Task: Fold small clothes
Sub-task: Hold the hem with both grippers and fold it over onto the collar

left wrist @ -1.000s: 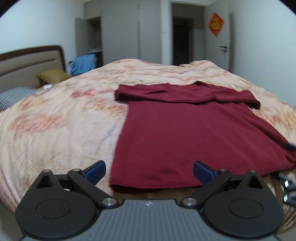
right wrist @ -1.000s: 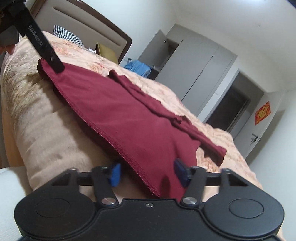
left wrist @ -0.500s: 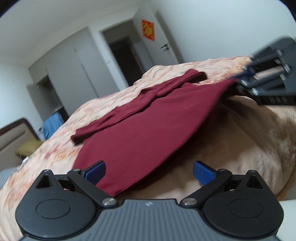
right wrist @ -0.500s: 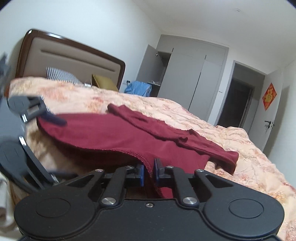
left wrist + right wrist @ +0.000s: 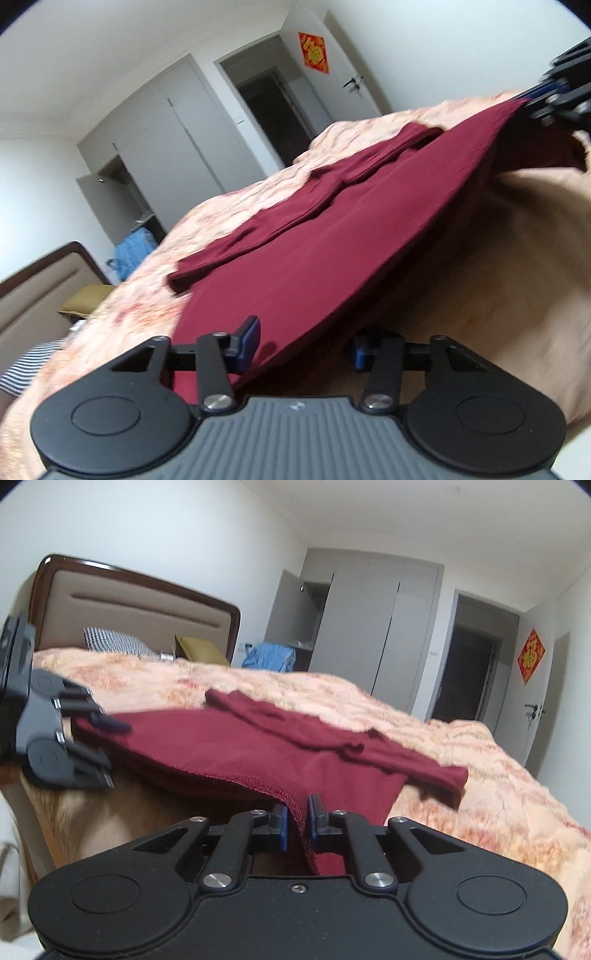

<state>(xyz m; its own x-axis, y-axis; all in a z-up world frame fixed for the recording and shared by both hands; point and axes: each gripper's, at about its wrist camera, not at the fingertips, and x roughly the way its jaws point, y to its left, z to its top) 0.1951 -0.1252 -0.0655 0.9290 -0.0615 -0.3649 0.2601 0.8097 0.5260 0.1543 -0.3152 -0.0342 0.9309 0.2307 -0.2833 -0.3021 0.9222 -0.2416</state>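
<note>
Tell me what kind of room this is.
A home bedroom, most likely: a bed with a padded headboard under a floral bedspread, a checked pillow, and tall grey wardrobes by the doorway.

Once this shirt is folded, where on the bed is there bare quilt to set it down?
Bare quilt lies on the door side of the maroon shirt, and between its folded sleeves and the pillows by the headboard. The near bed edge is crowded: left gripper closing around the hem, right gripper clamped on it.
</note>
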